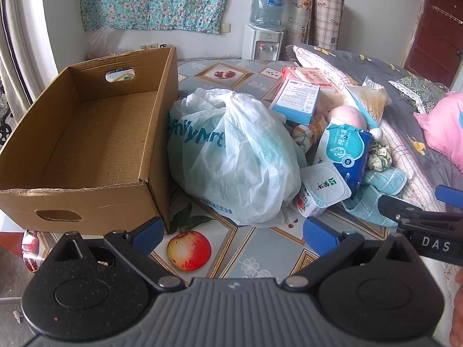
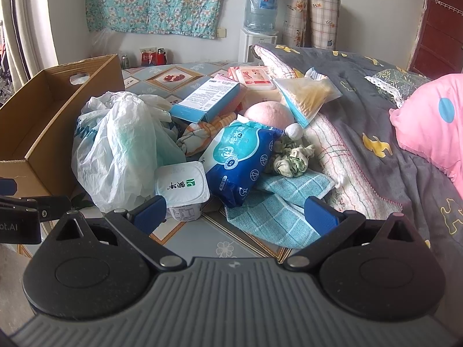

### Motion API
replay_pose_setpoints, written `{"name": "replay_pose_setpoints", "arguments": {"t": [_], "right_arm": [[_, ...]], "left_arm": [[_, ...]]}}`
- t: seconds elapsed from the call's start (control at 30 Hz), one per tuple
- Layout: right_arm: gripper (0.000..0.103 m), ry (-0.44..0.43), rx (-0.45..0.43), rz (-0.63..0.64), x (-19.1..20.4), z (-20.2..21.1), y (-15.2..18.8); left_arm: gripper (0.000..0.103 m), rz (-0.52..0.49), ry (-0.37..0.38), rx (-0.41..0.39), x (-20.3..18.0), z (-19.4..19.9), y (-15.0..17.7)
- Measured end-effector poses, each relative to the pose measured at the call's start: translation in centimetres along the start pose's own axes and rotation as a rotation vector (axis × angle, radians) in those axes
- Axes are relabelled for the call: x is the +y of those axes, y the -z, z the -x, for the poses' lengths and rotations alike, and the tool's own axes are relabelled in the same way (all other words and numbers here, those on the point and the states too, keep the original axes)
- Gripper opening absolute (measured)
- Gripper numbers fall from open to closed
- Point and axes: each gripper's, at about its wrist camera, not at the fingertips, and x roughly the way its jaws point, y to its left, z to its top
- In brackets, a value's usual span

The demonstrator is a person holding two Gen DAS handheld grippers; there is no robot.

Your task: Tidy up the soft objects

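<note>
Blue pads tip both grippers, and on each the jaws stand wide apart with nothing between them. The left gripper [image 1: 233, 232] hovers low over the desk [image 1: 251, 243], aimed at the gap between the cardboard box [image 1: 95, 144] and the white plastic bag [image 1: 234, 159]. The right gripper [image 2: 235, 212] hangs just short of the teal checked cloth [image 2: 277, 214] and the yogurt cup [image 2: 182, 186]. I judge nothing has been sorted yet: the box is empty inside, and its open top beside the heap makes it the likely place for the soft things.

The soft things lie in one jumble on the desk, right of the box. The checked cloth is nearest, spread flat and partly under the blue pack of wet wipes [image 2: 237, 159], so the pack would probably have to shift before the cloth comes free. Just behind sits a crumpled green scrunchie [image 2: 290, 159], then an orange striped cloth [image 2: 202, 133] wedged under a blue carton [image 2: 207, 101], and a pink ball-like lump [image 2: 269, 114] next to a bag of cotton swabs [image 2: 306, 97]. A pink wipes pack [image 2: 254, 78] lies farthest back. The plastic bag slumps against the box wall, knotted at the top.

The desk wears a glossy oilcloth printed with fruit and tile shapes. A grey quilt [image 2: 376, 110] is heaped along its right side with a pink pillow [image 2: 434, 121] on top. Beyond stand a water dispenser [image 1: 264, 20], rolled mats, a floral cloth [image 1: 153, 0] on the white wall, and a dark red door at far right.
</note>
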Motion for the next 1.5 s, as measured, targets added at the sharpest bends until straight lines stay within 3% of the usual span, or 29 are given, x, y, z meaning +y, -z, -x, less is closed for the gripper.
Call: {"name": "replay_pose_setpoints", "arguments": {"t": [0.43,0.5,0.63,0.83,1.0,1.2,1.37,1.5], "right_arm": [[0.102,0.001,0.0,-0.001,0.1,-0.1,0.0],[0.102,0.001,0.0,-0.001,0.1,-0.1,0.0],[0.102,0.001,0.0,-0.001,0.1,-0.1,0.0],[0.102,0.004,-0.003,-0.014,-0.1,-0.4,0.2],[0.102,-0.013,-0.017,-0.07,-1.9,-0.6,0.9],[0.102,-0.002,-0.077,-0.098,-4.9,-0.8,1.9],[0.102,-0.119,-0.106,-0.216,-8.5,-1.3,0.3],[0.097,-0.223,-0.093,-0.296,-10.5,-3.1,-2.1]], "left_arm": [[0.103,0.005,0.002,0.005,0.4,-0.3,0.5],[0.103,-0.032,-0.046,-0.021,0.4,-0.9,0.4],[0.103,-0.043,-0.061,-0.025,0.3,-0.8,0.4],[0.103,-0.033,-0.044,-0.042,-0.1,-0.8,0.6],[0.103,-0.082,-0.03,-0.097,-1.4,-0.6,0.9],[0.102,-0.201,0.012,-0.043,-4.1,-1.4,0.7],[0.1,-0.229,0.148,-0.15,-6.2,-1.7,-1.4],[0.089,-0.265,0.243,-0.206,-7.6,-3.0,-3.6]]}}
